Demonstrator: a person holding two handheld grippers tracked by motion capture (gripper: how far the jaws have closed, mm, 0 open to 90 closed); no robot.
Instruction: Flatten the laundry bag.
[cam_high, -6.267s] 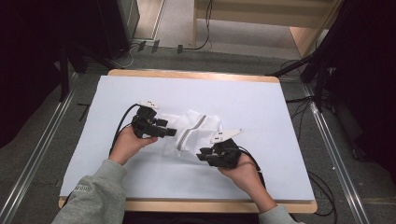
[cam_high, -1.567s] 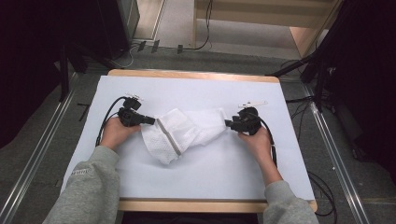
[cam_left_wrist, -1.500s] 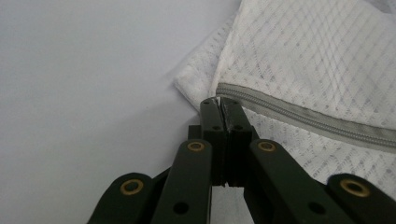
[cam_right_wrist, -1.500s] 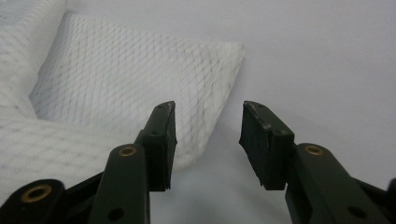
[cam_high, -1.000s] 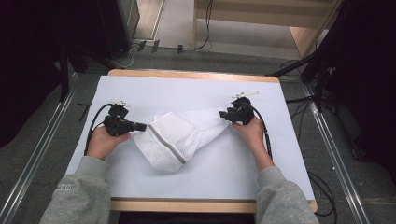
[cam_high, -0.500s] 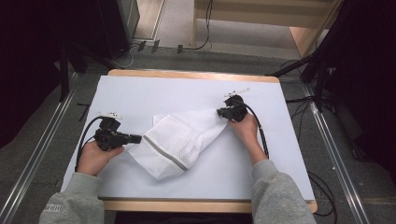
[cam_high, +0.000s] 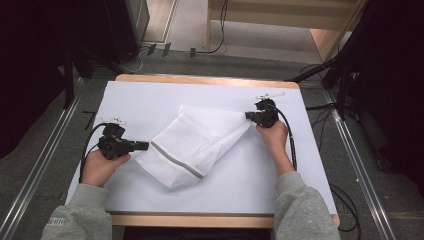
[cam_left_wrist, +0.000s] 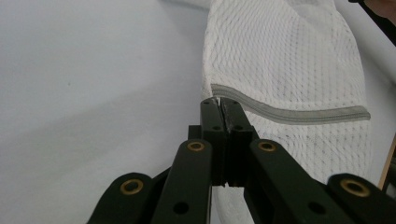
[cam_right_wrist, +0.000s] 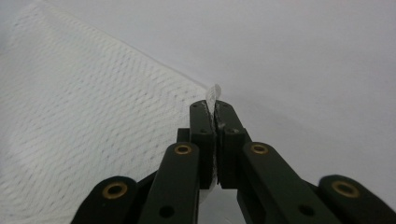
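While the left gripper has its fingers pinched tight on the grey-banded edge of the white mesh bag lying mid-desk, the right gripper, fingers just closed, clamps its far corner, cables trailing clear.

A covered table in a dim, grey-floored workspace

The table has a pale wooden rim showing along its far and near edges, and a white sheet covers its top. Metal rails run along the grey floor past its left and right edges. Beyond the far edge stand a light wooden frame and trailing cables; black drapes darken both sides.
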